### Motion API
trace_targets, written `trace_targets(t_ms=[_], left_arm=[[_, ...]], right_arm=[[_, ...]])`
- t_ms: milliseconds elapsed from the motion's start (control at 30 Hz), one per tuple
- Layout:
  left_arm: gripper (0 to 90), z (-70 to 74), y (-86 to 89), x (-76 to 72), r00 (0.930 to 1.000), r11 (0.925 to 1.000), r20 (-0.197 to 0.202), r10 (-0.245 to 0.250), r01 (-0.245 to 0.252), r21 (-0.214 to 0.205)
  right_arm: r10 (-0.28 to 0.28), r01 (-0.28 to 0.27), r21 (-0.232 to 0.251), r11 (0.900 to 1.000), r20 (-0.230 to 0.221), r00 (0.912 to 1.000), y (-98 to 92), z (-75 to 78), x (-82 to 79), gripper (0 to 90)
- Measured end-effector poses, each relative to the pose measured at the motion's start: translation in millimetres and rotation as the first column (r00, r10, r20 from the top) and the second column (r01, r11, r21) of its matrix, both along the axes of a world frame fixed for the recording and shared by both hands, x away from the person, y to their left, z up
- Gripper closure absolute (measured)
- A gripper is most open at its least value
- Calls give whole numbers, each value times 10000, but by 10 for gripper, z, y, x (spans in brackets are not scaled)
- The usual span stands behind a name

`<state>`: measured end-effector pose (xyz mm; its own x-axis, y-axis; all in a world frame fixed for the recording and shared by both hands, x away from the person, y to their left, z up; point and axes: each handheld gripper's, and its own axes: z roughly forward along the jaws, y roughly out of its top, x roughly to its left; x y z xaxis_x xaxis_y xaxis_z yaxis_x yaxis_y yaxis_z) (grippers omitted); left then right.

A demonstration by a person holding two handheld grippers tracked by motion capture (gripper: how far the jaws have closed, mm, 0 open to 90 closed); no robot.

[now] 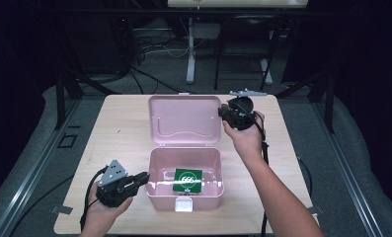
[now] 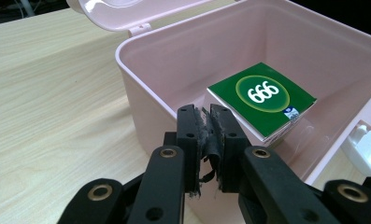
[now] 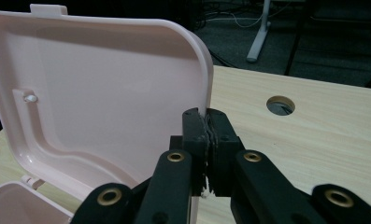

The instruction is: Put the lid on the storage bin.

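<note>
A: How many things are on the table (image 1: 119, 123)?

B: One pink box (image 1: 156, 195) with one lid (image 1: 183, 120), and one green carton (image 1: 187, 180) inside it. Two grippers as well.

A: Where does the box sit?

B: Near the table's front edge, about midway along it. Its long axis runs parallel to that edge. The lid is thrown back towards the far edge, inner face showing. The carton lies flat on the box floor, its "666" face up.

A: And the left gripper (image 1: 143, 178)?

B: Jaws shut tight at the box's left wall, on its rim as far as the left gripper view shows.

A: The right gripper (image 1: 225, 111)?

B: Jaws pressed together at the lid's right edge; I can't tell if they pinch it.
</note>
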<state>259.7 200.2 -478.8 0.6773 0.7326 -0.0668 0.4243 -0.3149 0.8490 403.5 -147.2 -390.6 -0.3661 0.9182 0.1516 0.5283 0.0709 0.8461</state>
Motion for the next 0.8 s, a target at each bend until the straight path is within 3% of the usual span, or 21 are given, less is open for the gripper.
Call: trace_targets(t_ms=[433,700,800], left_arm=[[832,2,-5,1,10000,10000,-6,34,-34,-15],[836,2,-2,0,10000,10000,-20,57,-57,-64],[837,2,1,4,9999,9999,-76,76,-77,-145]], right_arm=[[242,-245,44,9997,531,9983,-20,34,-209,877],[319,-284,-353,9990,1049,9940,3,32,-330,878],[341,-318,-222,9992,1157,9927,-19,12,-362,879]])
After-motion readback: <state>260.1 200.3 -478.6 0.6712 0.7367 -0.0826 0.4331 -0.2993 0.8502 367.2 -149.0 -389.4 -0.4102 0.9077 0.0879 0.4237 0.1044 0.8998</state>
